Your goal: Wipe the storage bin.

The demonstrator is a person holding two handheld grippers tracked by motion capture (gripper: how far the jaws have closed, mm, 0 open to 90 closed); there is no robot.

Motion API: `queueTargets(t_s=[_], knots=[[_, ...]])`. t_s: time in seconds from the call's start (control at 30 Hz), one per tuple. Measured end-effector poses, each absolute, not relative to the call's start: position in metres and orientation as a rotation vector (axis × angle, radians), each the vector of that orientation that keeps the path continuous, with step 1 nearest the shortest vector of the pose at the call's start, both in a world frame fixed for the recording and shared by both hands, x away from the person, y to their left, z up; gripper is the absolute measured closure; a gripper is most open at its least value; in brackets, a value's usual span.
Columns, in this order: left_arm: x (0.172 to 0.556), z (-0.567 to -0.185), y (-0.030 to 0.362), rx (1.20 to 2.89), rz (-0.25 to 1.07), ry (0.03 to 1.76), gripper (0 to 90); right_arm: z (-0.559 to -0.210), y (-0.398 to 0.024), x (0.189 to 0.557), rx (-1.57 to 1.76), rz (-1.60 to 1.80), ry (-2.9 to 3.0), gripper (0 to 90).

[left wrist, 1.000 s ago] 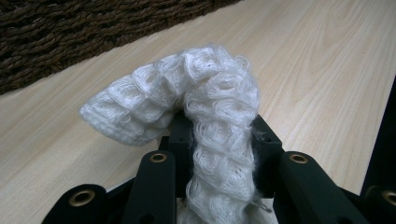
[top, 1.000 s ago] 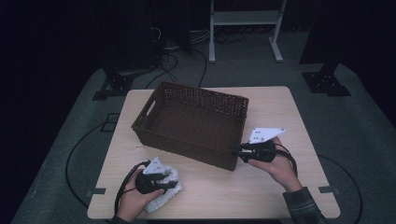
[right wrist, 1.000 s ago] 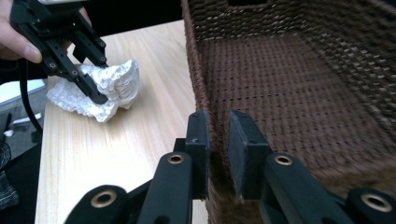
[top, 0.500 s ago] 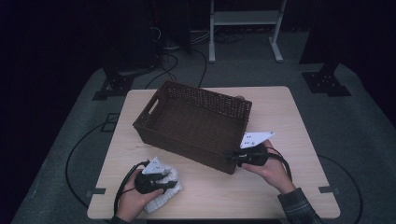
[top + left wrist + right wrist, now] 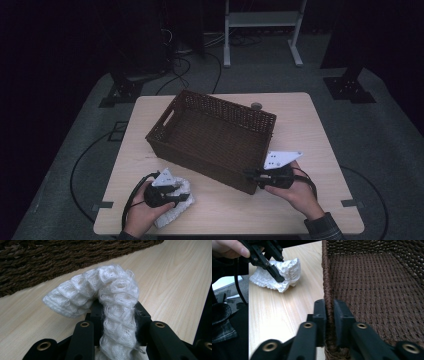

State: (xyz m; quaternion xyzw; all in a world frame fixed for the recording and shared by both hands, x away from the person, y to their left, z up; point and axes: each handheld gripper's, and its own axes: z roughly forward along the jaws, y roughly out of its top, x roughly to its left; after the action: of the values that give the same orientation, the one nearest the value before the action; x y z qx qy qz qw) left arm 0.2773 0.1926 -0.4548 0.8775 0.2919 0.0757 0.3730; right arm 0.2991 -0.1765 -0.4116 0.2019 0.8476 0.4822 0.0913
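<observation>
Left tongs (image 5: 117,315) clamp our cloth (image 5: 110,297) on the table (image 5: 300,125) beside the basket (image 5: 215,135), right tongs (image 5: 329,307), jaws just widening, straddle its rim, so next we lift the cloth in.

The basket (image 5: 215,137) is woven of dark brown fibre, coarse and matt, with a twisted, rope-like rim that looks rough in the right gripper view. The white cloth (image 5: 105,295) is soft and fluffy, its surface quilted into small puffy squares with loose, fraying threads at the edges. The counter (image 5: 300,125) is pale wood with a smooth, faintly satin grain, and each hand-held gripper (image 5: 113,315) has jaws of matt black plastic set with brassy metal eyelets.
</observation>
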Motion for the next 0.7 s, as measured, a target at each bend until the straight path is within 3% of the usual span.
queueTargets(t_s=[0.33,0.7], knots=[[0.278,-0.456,0.193,2.252,0.189,0.751,67.8,-0.404,-0.205,0.287,0.724,1.487,2.373,47.6],[0.279,-0.457,0.192,2.252,0.187,0.751,67.8,-0.424,-0.236,0.274,0.857,1.443,2.330,36.4]])
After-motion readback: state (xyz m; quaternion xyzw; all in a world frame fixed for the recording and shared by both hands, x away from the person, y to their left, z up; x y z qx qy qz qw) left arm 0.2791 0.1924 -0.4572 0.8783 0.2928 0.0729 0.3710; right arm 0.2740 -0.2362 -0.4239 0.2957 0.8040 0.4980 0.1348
